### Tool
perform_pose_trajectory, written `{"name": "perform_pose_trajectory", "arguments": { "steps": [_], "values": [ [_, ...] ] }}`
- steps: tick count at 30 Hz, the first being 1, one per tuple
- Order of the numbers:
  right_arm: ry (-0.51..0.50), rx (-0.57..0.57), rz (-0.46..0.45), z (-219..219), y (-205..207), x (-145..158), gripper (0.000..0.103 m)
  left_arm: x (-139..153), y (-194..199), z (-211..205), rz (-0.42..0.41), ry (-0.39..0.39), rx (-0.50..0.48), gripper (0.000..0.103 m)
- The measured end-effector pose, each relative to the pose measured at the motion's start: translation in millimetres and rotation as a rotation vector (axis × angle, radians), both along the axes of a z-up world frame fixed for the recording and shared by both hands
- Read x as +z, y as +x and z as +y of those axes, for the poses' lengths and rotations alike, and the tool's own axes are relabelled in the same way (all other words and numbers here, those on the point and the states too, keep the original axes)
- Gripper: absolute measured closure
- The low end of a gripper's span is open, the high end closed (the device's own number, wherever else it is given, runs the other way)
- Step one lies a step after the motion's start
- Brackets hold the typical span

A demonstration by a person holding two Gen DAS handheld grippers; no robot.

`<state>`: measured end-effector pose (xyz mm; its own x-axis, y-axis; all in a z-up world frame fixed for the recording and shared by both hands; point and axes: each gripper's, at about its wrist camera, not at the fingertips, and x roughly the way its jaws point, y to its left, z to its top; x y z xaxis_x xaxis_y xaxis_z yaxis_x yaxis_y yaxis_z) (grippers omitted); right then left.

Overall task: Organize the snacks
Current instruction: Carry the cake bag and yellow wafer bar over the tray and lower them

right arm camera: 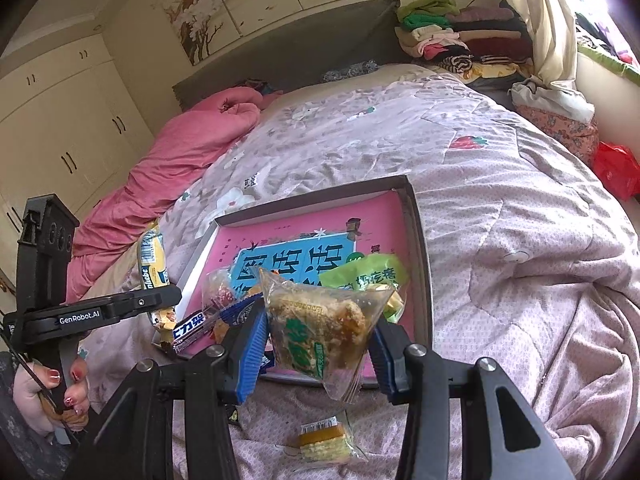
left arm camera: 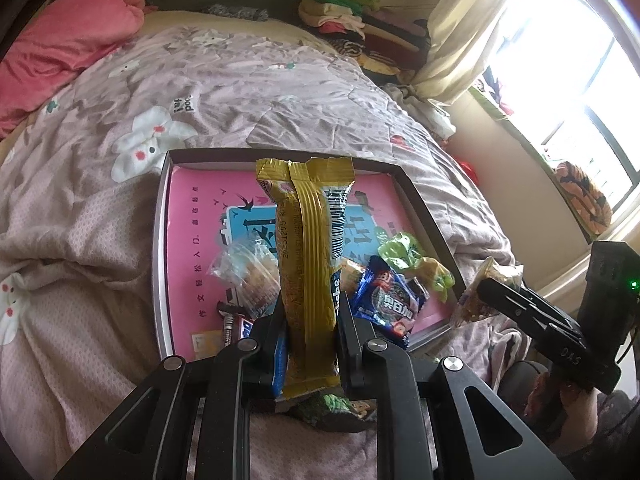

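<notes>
We've got both claws loaded. Left gripper [left arm camera: 308,320] is clamped on a long gold snack bar [left arm camera: 310,264], held upright between the jaws, its top end well above the fingertips. Right gripper [right arm camera: 320,336] is closed on a clear bag of crispy snack [right arm camera: 320,324], pinched at its lower half.

Ahead of and below both claws sits the shallow tray [left arm camera: 160,240] with the pink liner, on the quilt [left arm camera: 100,240]. Its near end already holds a blue cookie pack [left arm camera: 390,300], a green wrapper [left arm camera: 404,254] and a clear-wrapped cake [left arm camera: 248,276].

Our read of the step: drop both into the tray. We'd aim past the pile to the bare far half, lower before opening, and lay the bar flat so it doesn't topple over the rim. One wrapped cake slice [right arm camera: 324,440] is on the quilt under the right claw, outside the tray; that goes next.
</notes>
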<state>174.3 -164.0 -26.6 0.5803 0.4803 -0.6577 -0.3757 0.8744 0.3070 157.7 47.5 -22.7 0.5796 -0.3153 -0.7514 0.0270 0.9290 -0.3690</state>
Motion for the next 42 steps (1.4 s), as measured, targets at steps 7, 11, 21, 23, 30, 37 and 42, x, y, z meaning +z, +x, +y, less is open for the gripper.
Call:
{"name": "perform_pose_trajectory", "arguments": {
  "steps": [7, 11, 21, 23, 30, 37, 42],
  "values": [
    [0.004, 0.001, 0.003, -0.4, 3.0, -0.6, 0.056, -3.0, 3.2, -2.6, 0.007, 0.023, -0.004, 0.083],
    [0.001, 0.000, 0.002, -1.0, 3.8, -1.0, 0.056, -5.1, 5.3, -5.4, 0.010, 0.038, -0.011, 0.083],
    [-0.002, -0.004, 0.011, -1.6, 8.6, -4.5, 0.056, -12.3, 8.7, -5.9, 0.028, 0.045, -0.008, 0.083],
    [-0.002, -0.003, 0.012, -1.5, 8.7, -4.6, 0.056, -13.9, 9.7, -5.8, 0.033, 0.046, -0.007, 0.083],
    [-0.014, 0.002, 0.009, 0.4, 10.4, -7.3, 0.056, -21.6, 12.2, -5.0, 0.051, 0.046, -0.008, 0.083],
    [-0.038, 0.021, 0.022, 7.1, 17.0, -15.9, 0.056, -26.1, 14.1, -6.0, 0.064, 0.042, -0.008, 0.083],
    [-0.054, 0.032, 0.039, 11.6, 20.8, -25.3, 0.056, -27.7, 15.0, -6.2, 0.068, 0.035, -0.007, 0.083]
  ]
}}
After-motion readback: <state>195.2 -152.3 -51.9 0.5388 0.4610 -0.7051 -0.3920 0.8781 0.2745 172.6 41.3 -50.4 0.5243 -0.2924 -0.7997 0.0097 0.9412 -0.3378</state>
